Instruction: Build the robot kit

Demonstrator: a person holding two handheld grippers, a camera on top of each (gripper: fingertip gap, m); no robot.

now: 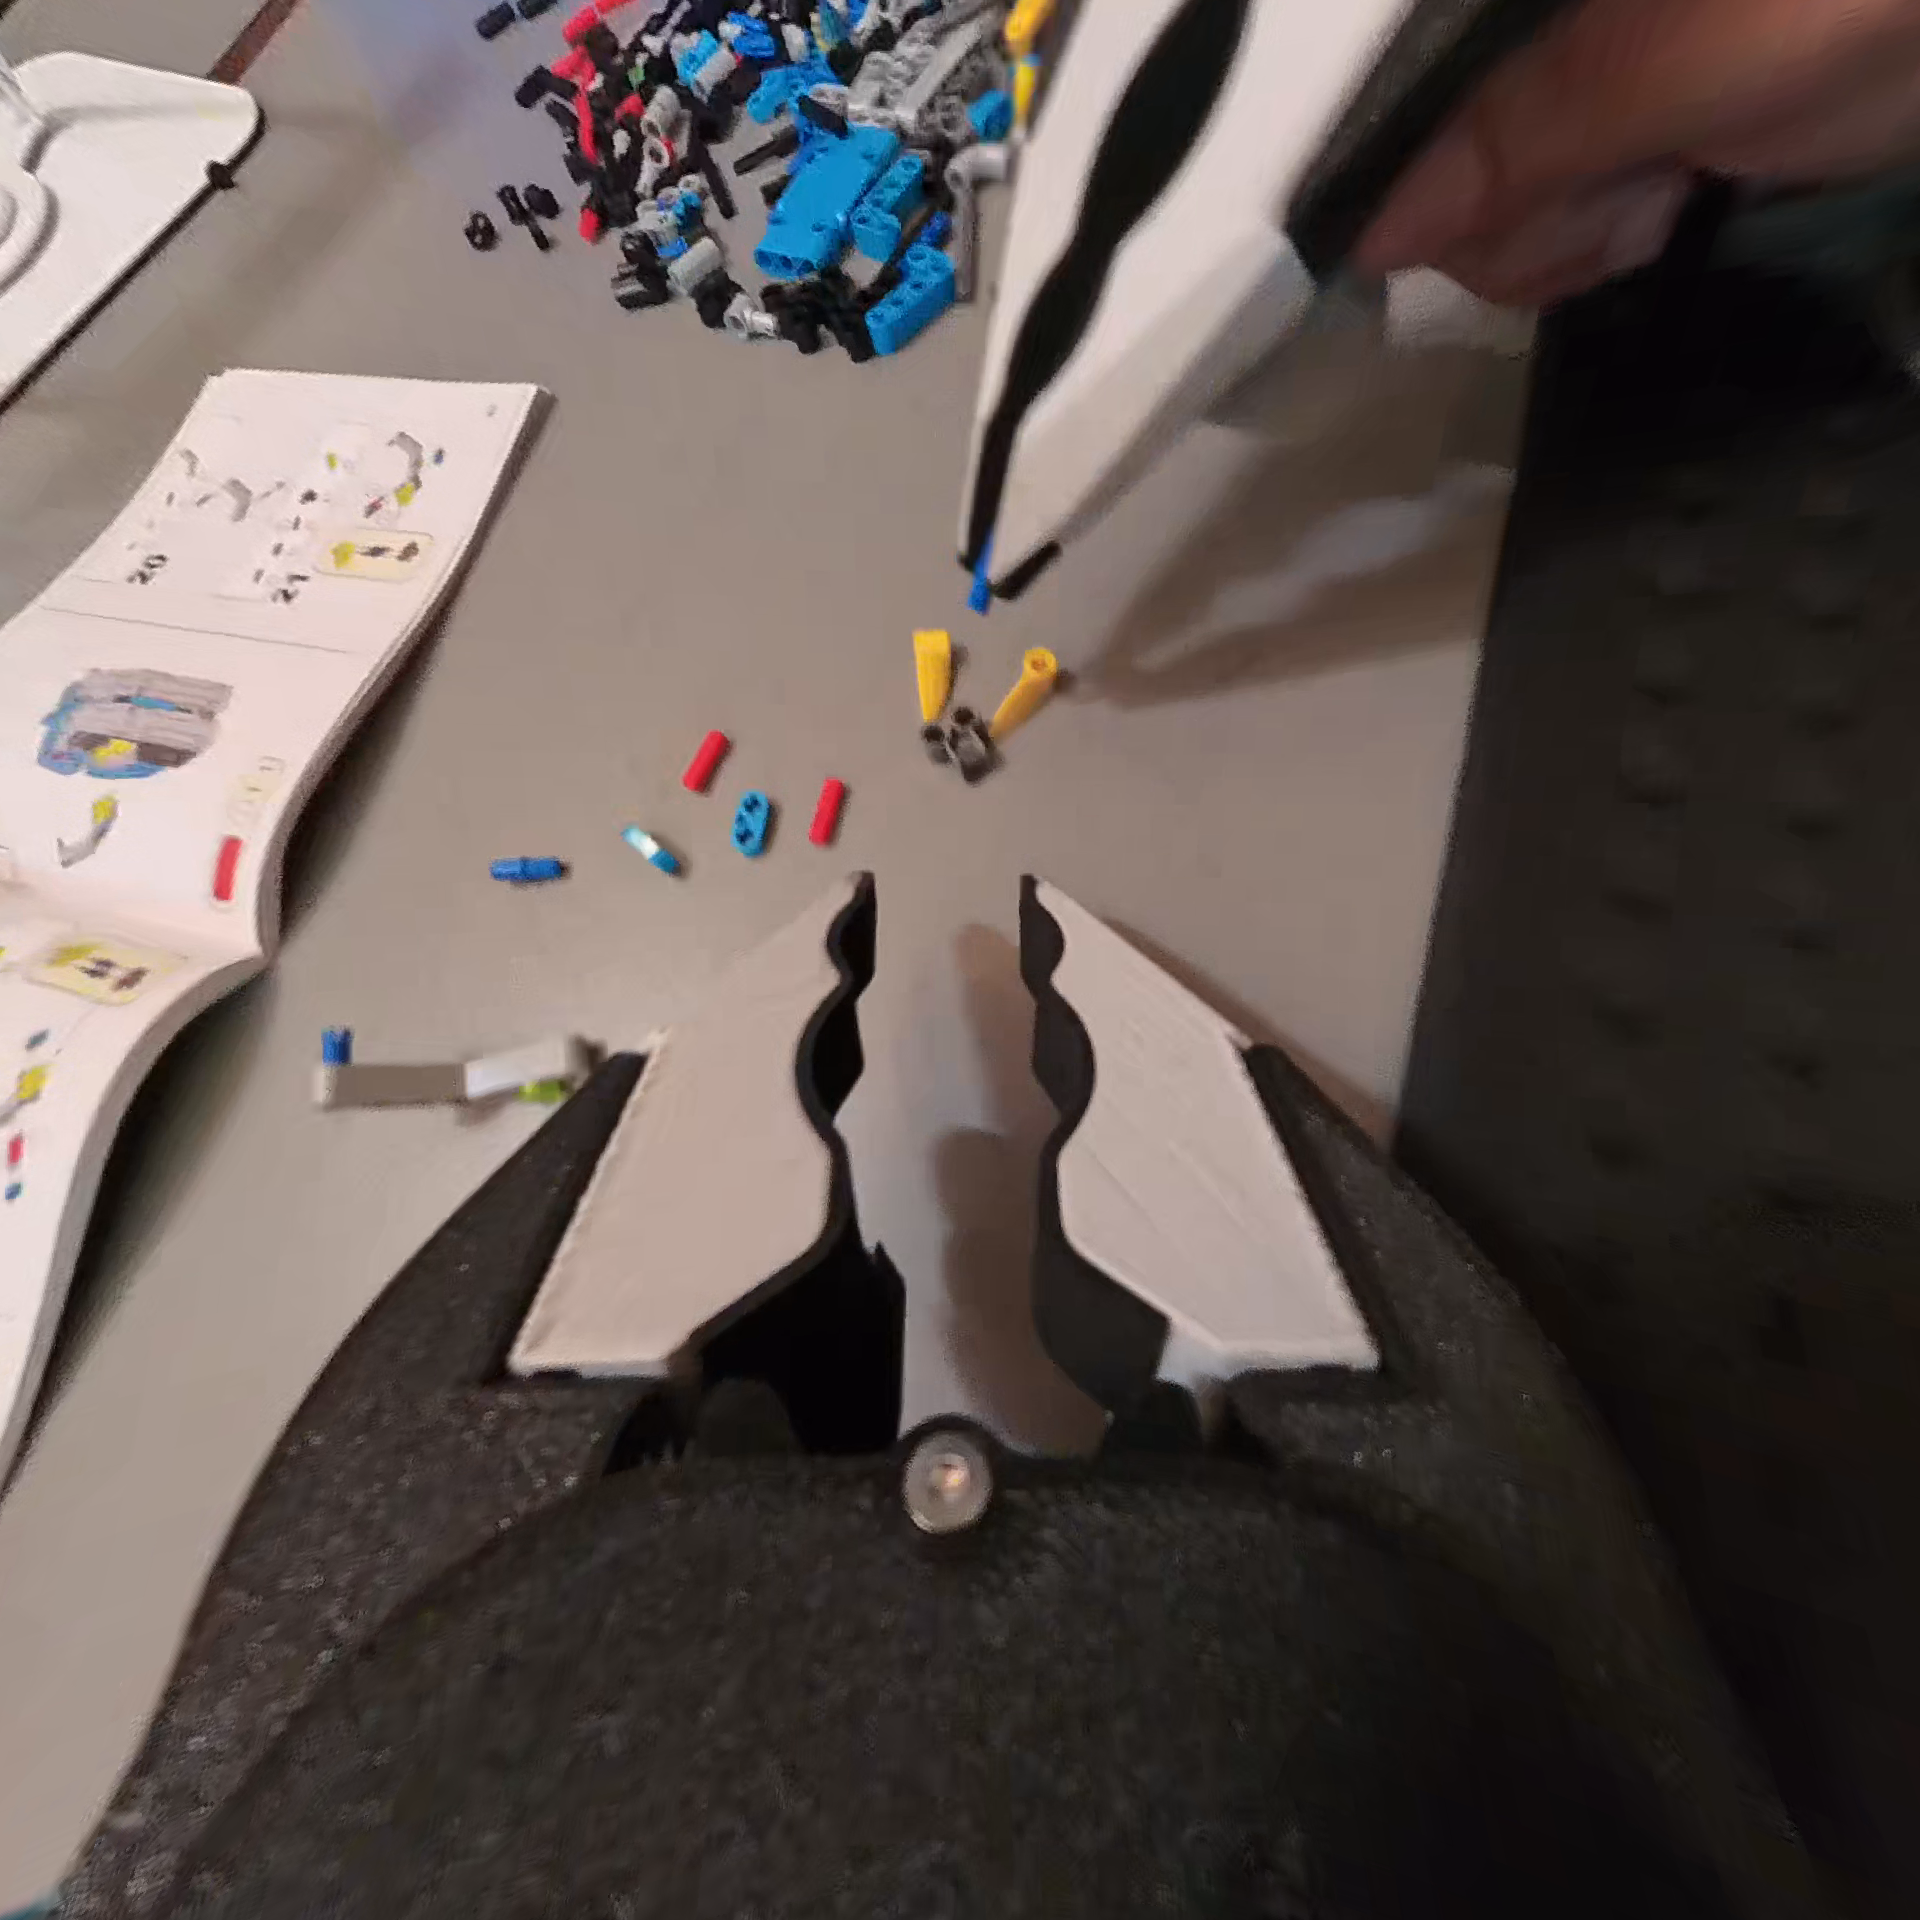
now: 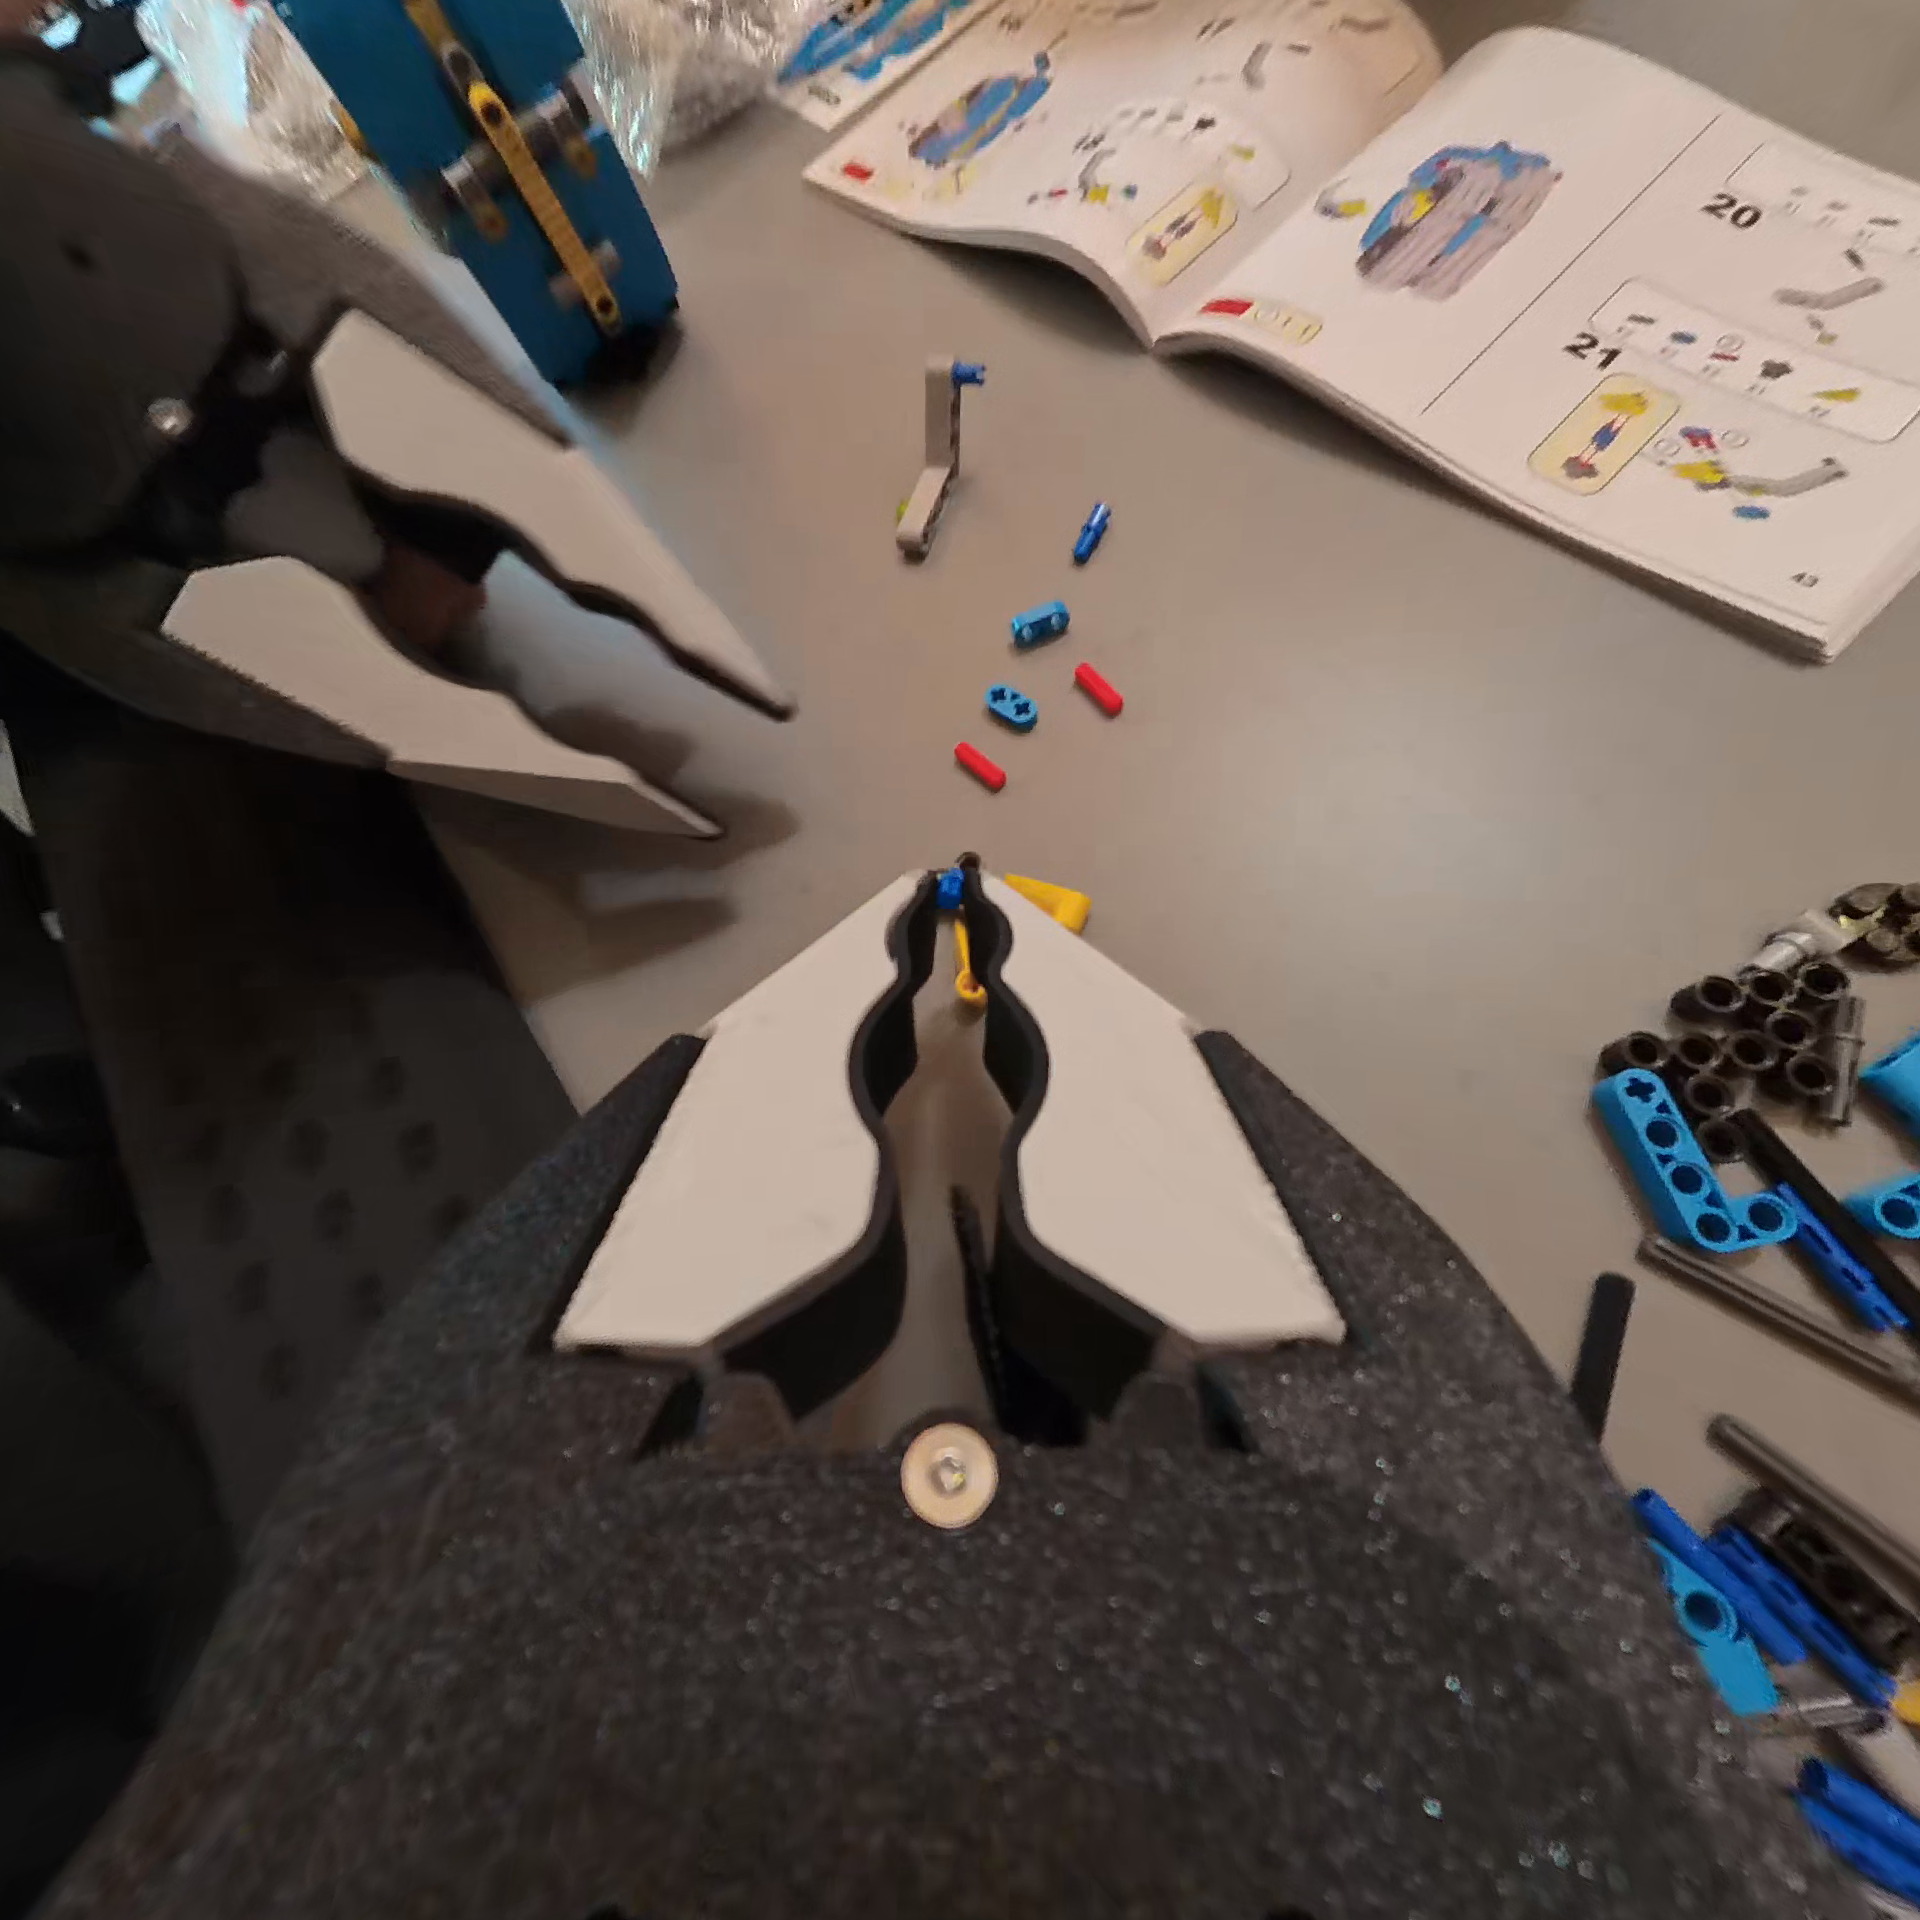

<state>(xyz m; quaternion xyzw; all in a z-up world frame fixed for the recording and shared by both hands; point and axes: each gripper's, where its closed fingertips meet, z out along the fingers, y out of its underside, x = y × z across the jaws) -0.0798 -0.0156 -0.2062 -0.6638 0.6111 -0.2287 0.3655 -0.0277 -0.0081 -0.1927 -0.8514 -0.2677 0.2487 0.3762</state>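
While your left tongs (image 1: pixel 948 883) hover just over the grey desk (image 1: pixel 665 582), they're spread apart with nothing between them. Right ahead sit two red pins (image 1: pixel 707 761), a small blue link (image 1: pixel 751 823), a pale blue pin (image 1: pixel 650 849) and a dark blue pin (image 1: pixel 528 869). Off to the left there's a grey angled beam (image 1: pixel 447 1081) and the open instruction booklet (image 1: pixel 208 665). Further up, your right tongs (image 1: pixel 997 571) come down from the top, pinching a tiny blue peg (image 1: pixel 980 590), just above two yellow pieces (image 1: pixel 931 673) joined to a black connector (image 1: pixel 961 740). A big pile of loose parts (image 1: pixel 769 177) lies behind.

From the right wrist view, your right tongs (image 2: pixel 953 878) are pressed together on that blue peg (image 2: pixel 949 889), with a yellow piece (image 2: pixel 966 961) showing in the gap below. The red pins (image 2: pixel 1098 690) and blue links (image 2: pixel 1010 705) lie just beyond, the booklet (image 2: pixel 1455 312) upper right, and the left tongs (image 2: pixel 753 769) gape open at left. Black and blue parts (image 2: pixel 1745 1081) crowd the right edge.
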